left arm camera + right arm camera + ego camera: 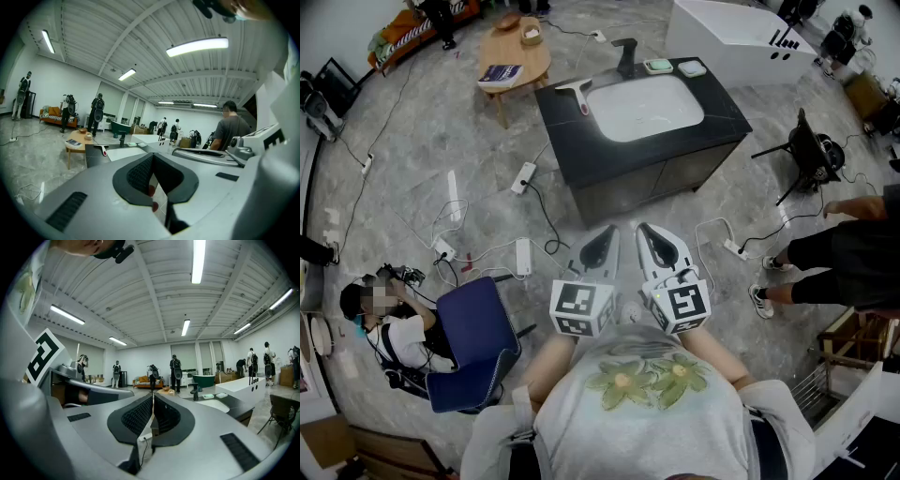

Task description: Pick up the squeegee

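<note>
The squeegee point(574, 91), a white blade on a red handle, lies on the left rear of the black vanity counter point(717, 112), beside the white basin. In the left gripper view the squeegee point(100, 148) shows small and far off on the counter's near corner. Both grippers are held close to the person's chest, well short of the vanity and pointing toward it. The left gripper point(605, 232) point(152, 157) is shut with nothing between its jaws. Beside it, the right gripper point(648, 231) point(153, 400) is also shut and empty.
Cables and power strips point(523, 176) lie across the floor between me and the vanity. A blue chair point(473, 337) and a seated person are at the lower left. A round wooden table point(514, 56) stands behind the vanity, a bathtub point(731, 37) at the back right, a person point(848, 258) at the right.
</note>
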A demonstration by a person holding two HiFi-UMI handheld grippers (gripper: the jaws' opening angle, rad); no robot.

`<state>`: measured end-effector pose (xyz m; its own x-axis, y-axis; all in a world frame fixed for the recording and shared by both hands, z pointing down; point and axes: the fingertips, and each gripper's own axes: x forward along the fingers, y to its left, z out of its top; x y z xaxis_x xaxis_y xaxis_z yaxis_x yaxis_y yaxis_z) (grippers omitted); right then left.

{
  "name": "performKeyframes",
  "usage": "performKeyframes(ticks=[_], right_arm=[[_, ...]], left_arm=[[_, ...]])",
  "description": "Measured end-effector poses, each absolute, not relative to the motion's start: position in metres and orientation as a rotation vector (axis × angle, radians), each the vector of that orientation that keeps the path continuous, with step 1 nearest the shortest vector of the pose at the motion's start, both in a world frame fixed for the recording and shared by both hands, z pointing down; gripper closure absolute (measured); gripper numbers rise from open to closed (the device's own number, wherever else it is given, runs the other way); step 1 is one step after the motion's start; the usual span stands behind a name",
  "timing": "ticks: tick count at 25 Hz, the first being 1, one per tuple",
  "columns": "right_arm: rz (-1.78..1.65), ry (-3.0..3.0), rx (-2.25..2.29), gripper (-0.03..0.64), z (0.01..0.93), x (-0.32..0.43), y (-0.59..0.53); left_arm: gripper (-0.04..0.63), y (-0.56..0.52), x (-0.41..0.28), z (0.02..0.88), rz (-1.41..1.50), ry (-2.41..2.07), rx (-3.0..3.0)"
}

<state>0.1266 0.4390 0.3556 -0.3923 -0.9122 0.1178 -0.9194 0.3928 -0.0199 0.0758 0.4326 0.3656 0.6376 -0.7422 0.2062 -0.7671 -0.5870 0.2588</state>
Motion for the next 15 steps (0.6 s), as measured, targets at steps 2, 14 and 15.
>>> performKeyframes(ticks=[2,14,15], right_arm=[[0.128,-2.550,1.683,0.591,0.355,0.125,0.436],[0.208,-2.547,1.719,0.589,0.372,0.106,0.419],[0.218,-2.542,1.728,0.589,0.375,0.106,0.418]], left_arm=[[0.586,0.430,0.073,0.366,0.112,-1.214,2.537],[0.586,0.411,0.038,0.377,0.102,-1.206,2.547],[0.586,0.410,0.036,0.379,0.100,-1.205,2.544]])
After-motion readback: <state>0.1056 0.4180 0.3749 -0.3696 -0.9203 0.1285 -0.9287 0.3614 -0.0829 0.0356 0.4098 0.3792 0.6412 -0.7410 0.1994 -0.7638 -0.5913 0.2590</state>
